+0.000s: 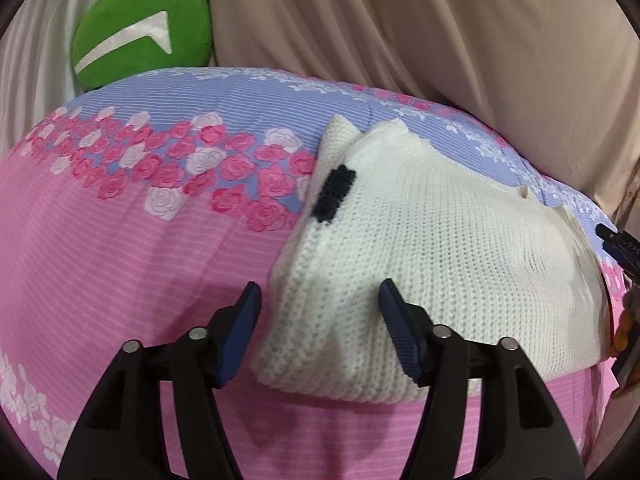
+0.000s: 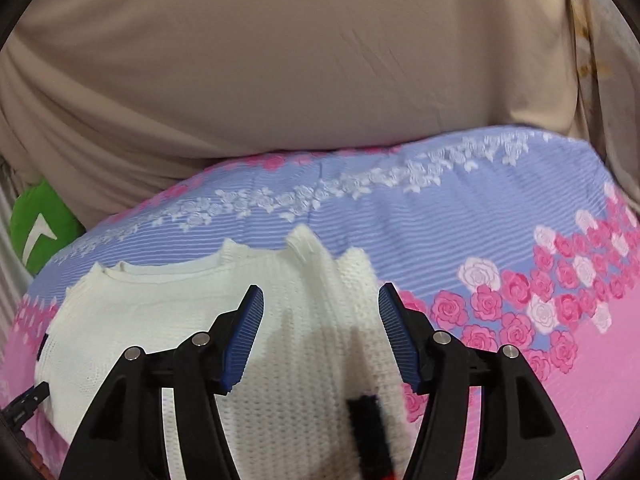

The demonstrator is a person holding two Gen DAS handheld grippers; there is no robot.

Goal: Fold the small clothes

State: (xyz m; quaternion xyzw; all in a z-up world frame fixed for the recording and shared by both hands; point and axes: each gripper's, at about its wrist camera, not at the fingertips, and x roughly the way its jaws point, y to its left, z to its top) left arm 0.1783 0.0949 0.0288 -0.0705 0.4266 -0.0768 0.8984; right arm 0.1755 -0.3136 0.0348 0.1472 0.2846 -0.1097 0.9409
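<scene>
The white knitted sweater (image 1: pixel 420 240) is the one bulk on the flowered bedspread (image 1: pixel 120 248). To its left, in the left wrist view, the pink cloth lies bare and flat, open for a pass. Behind the sweater a lilac strip of bedspread stays free up to the beige draped fabric (image 1: pixel 400 40), which rises like a wall and closes that side. A green cushion (image 1: pixel 140 32) sits at the far left corner, well apart from the sweater. In the right wrist view, the rose-printed area to the sweater's right is also bare. Each hand-held gripper (image 1: pixel 320 320) (image 2: pixel 320 328) hangs over the sweater's near edge, its jaws apart.
</scene>
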